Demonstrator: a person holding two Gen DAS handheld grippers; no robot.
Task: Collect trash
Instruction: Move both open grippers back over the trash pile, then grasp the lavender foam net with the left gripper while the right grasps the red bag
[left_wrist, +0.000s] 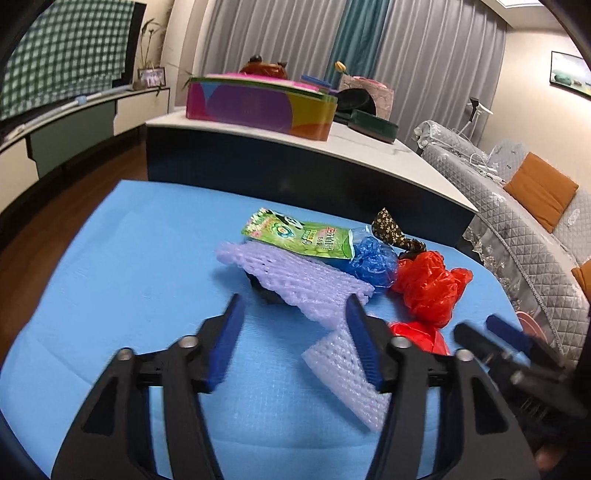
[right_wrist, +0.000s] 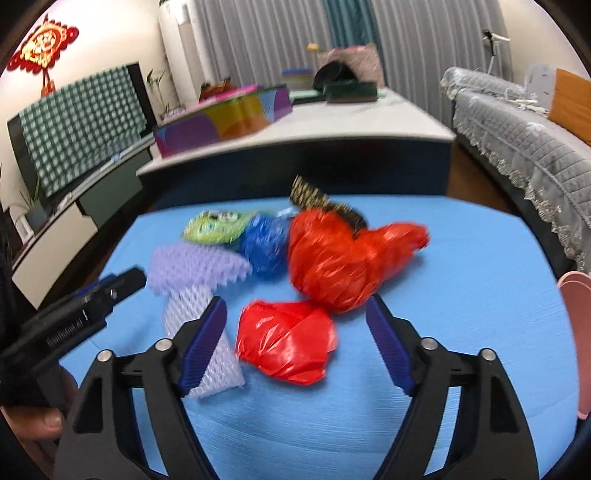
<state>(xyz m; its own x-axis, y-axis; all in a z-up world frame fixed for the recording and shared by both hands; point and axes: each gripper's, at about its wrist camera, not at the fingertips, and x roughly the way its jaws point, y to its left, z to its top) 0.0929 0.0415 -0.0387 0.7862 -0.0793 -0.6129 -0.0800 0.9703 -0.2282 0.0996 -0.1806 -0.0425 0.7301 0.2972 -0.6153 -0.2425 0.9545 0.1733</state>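
Only right wrist view shows whole small red bag (right_wrist: 286, 341)

Little could be read. The green snack packet (left_wrist: 299, 236), at the middle of the left wrist view, carried a panda cartoon and rows of white Chinese characters too small and skewed to make out. On the left gripper (right_wrist: 122, 286), at the left edge of the right wrist view, a line of white lettering ran along the black body, blurred beyond reading. The red paper ornament (right_wrist: 42, 44) at upper left bore a gold character, likewise illegible.
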